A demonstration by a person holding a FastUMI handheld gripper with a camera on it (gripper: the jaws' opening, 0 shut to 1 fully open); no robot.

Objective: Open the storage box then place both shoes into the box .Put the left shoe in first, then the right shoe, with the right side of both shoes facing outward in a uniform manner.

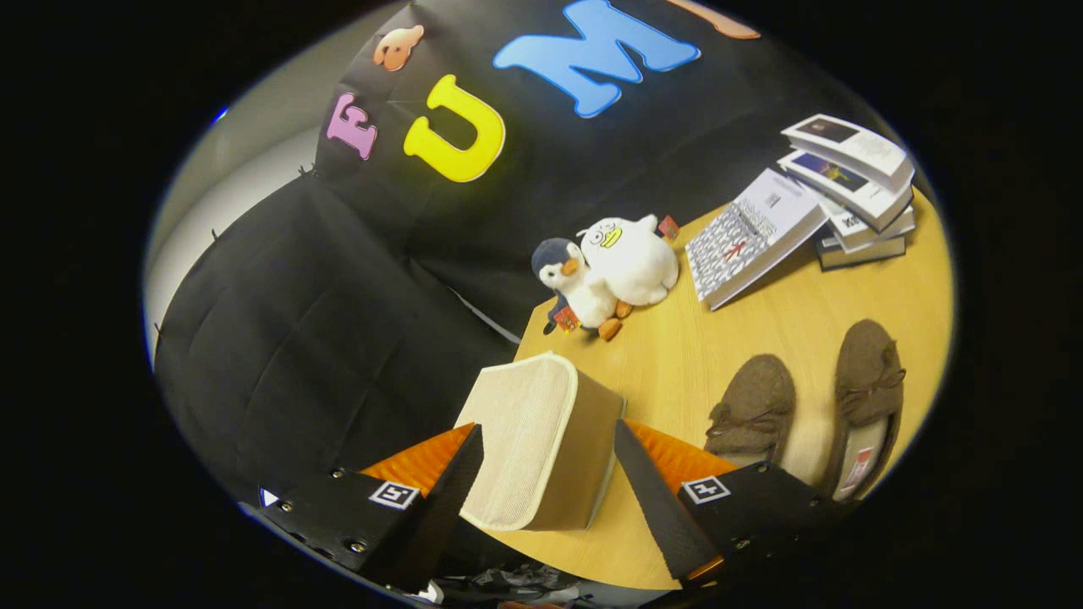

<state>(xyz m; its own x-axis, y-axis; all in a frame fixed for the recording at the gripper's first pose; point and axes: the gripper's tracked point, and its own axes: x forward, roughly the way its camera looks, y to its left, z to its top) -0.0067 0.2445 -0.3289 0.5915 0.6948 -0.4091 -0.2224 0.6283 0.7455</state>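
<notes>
Claw spread wide around the shut storage box, lid not yet lifted.

The claw (548,474) stands open with the storage box (541,440) between its fingers, neither finger clearly pressing on it, so it holds nothing. The box sits at the near edge of the counter (677,355), its pale ribbed lid closed. To open it well, I judge the fingers should catch the lid's piped rim rather than squeeze the soft body, then lift without dragging the box off the edge. Just beside it lie the two brown shoes (804,406), side by side, toes pointing away. Beyond stand two plush toys (609,271), and farther off a stack of books (846,186).
</notes>
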